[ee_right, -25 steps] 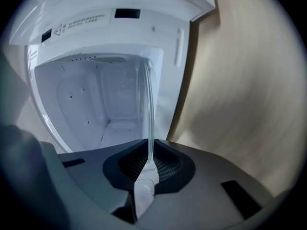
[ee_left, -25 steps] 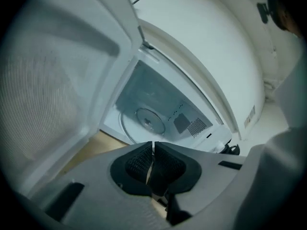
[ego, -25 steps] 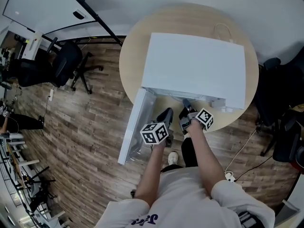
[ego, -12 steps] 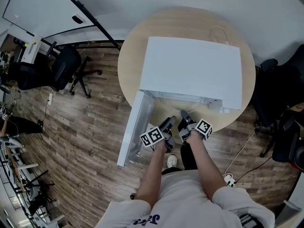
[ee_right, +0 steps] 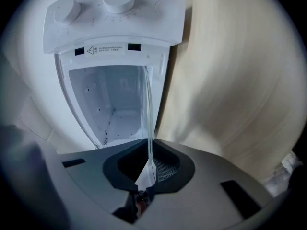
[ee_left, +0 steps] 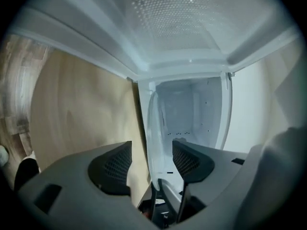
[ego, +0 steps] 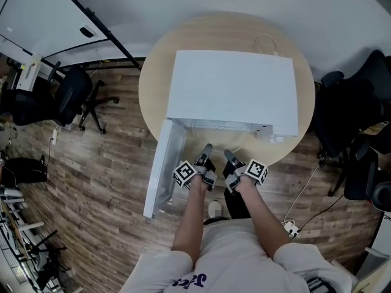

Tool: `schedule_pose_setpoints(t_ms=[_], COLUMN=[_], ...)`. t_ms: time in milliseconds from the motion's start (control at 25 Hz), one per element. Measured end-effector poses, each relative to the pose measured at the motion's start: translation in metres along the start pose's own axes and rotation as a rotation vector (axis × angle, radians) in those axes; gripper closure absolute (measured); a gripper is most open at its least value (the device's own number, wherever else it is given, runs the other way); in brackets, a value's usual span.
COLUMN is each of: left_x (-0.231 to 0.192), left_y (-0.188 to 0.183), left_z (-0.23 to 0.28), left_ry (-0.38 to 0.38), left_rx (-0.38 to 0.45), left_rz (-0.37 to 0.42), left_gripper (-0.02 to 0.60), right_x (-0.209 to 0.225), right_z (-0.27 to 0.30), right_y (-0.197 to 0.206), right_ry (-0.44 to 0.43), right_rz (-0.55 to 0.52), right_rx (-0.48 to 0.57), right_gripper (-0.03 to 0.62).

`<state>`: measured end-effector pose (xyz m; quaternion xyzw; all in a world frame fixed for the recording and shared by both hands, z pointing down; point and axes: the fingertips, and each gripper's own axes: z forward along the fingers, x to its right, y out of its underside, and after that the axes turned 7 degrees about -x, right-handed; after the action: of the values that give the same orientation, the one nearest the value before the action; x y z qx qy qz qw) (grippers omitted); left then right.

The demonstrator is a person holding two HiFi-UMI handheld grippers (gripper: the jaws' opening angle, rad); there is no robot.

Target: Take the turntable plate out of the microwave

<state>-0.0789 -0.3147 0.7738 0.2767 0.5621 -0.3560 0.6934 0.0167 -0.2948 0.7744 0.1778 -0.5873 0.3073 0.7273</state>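
The white microwave [ego: 235,90] stands on a round wooden table [ego: 153,96] with its door [ego: 160,166] swung open to the left. The clear glass turntable plate [ee_right: 147,119] is out in front of the cavity, seen edge-on. My right gripper [ee_right: 148,169] is shut on its rim. My left gripper [ee_left: 151,164] has just been opening. Its jaws stand wide on either side of the plate's edge [ee_left: 153,128], and the pads do not press on it. In the head view the left gripper [ego: 204,157] and right gripper [ego: 231,163] sit side by side at the table's near edge.
The microwave's control panel [ee_right: 115,13] borders the open cavity [ee_right: 112,104]. A cable [ego: 269,41] lies on the table behind the microwave. Office chairs [ego: 76,96] stand at the left and another [ego: 342,102] at the right, on a wooden floor.
Both grippers have drawn back from the microwave opening toward the person. The left gripper has rolled, sunk a little and opened its jaws. The right gripper stays shut on the plate.
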Motion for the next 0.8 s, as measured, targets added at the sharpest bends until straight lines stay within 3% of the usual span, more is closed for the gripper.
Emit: schedule_pose_setpoints(t_ms=[440, 640, 800], left_x=[0.012, 0.002, 0.001], left_y=[-0.013, -0.011, -0.008], left_z=[0.039, 0.037, 0.032], left_ry=[0.11, 0.087, 0.141], left_rx=[0.021, 0.055, 0.093], left_rz=[-0.113, -0.16, -0.202], left_gripper=[0.335, 0.534, 0.543], right_x=[0.003, -0.001, -0.004], right_z=[-0.015, -0.018, -0.023], right_y=[0.016, 0.017, 0.014], right_ry=[0.008, -0.016, -0.042], right_rz=[0.011, 0.006, -0.012], right_rx=[-0.035, -0.042, -0.046], right_gripper=[0.554, 0.554, 0.551])
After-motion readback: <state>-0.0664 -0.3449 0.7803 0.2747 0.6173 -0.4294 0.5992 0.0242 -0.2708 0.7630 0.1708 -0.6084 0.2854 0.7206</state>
